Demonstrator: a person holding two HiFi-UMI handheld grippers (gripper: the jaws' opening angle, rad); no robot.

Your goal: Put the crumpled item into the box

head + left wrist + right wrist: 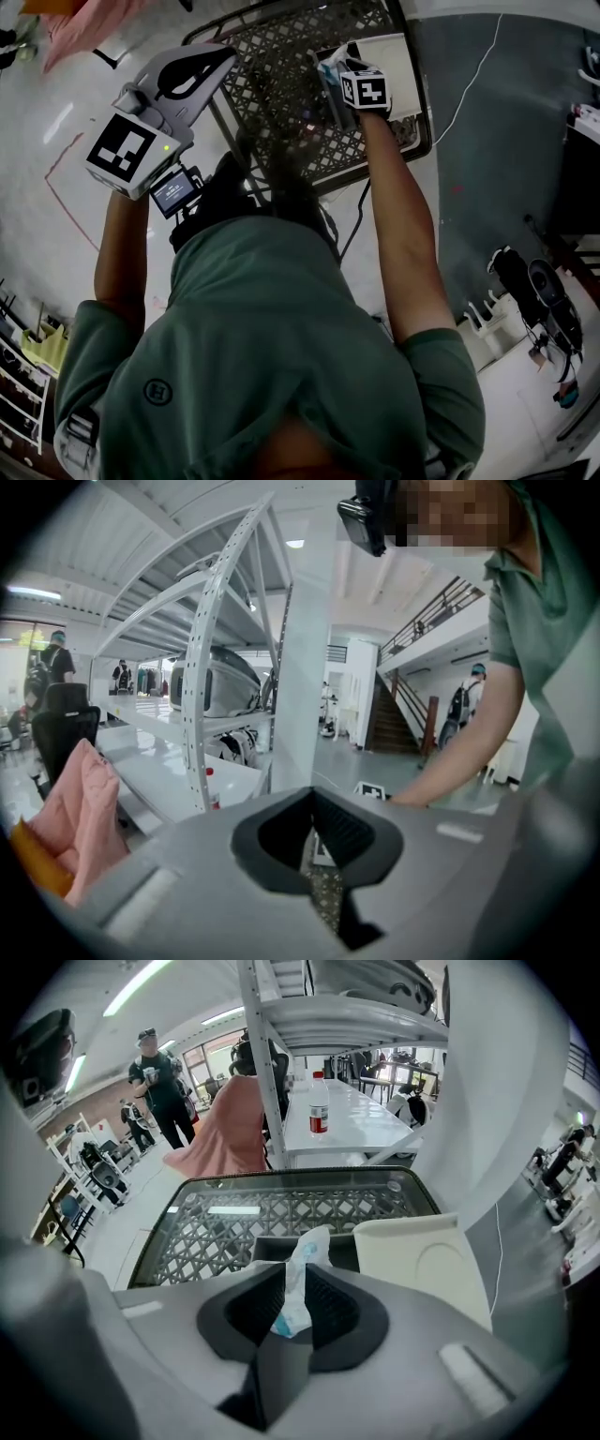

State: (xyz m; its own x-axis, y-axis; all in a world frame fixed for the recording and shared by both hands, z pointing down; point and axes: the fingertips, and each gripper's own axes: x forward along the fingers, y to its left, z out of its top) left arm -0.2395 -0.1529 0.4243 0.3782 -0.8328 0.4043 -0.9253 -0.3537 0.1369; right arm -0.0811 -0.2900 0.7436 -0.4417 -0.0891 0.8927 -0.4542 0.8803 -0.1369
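Your right gripper (293, 1274) fingers (332, 1307) pinch the crumpled white-and-blue wrapper (309, 1246) over the dark box (267, 1251) on the lattice worktop (206, 1218). Centre it over the opening, lower slightly, then spread them. Keep the left gripper (312, 827), fingers pressed together and empty, clear.

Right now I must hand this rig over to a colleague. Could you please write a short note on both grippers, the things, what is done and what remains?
Right gripper: shut on the crumpled item, pointing down at the dark box on the lattice table.
Left gripper: jaws together, nothing between them, held off to the side.
Box: open, with a cream lid beside it.
Done: the item is gripped and sits in line with the box opening.
Left: lower it in, open the jaws, pull back.
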